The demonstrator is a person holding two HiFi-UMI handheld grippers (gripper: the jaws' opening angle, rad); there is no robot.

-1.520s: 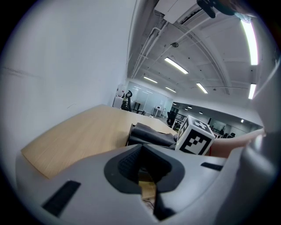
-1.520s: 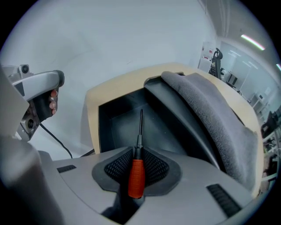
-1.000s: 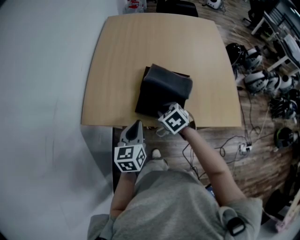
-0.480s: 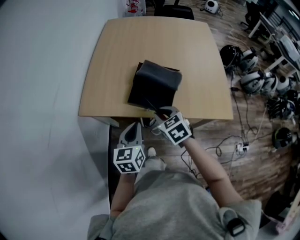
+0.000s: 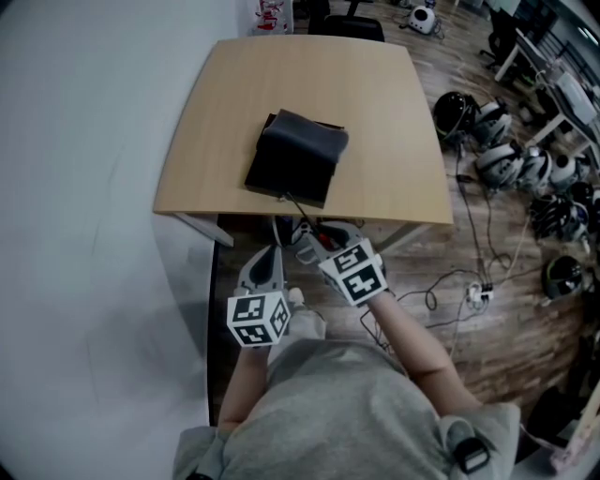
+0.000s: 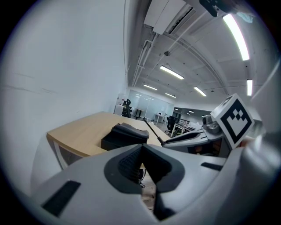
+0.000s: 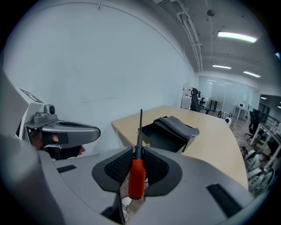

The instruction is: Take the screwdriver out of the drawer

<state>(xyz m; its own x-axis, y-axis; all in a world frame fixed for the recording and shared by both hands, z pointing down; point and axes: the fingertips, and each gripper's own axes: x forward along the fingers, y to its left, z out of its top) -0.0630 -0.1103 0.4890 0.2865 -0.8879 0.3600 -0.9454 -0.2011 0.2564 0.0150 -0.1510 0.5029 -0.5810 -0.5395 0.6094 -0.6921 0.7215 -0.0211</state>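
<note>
A black drawer box (image 5: 295, 159) with a grey top sits on the wooden table (image 5: 375, 103); it also shows as drawer box (image 7: 169, 132) and drawer box (image 6: 123, 136). My right gripper (image 5: 314, 246) is shut on the screwdriver (image 7: 137, 176), pads clamping its red handle, the thin dark shaft pointing up and forward. In the head view the screwdriver (image 5: 302, 214) hangs just off the table's near edge, its tip toward the box. My left gripper (image 5: 267, 258) is shut and empty, beside the right one and below the table edge; its jaws (image 6: 142, 151) hold nothing.
Headsets and helmets (image 5: 497, 141) lie on the wooden floor at right, with cables (image 5: 450, 291) trailing near the table leg. A white wall (image 5: 84, 187) runs along the left. A dark chair (image 5: 347, 23) stands at the table's far end.
Both grippers have drawn back from the table toward the person. The right one has carried the screwdriver from over the drawer box to beyond the table's near edge.
</note>
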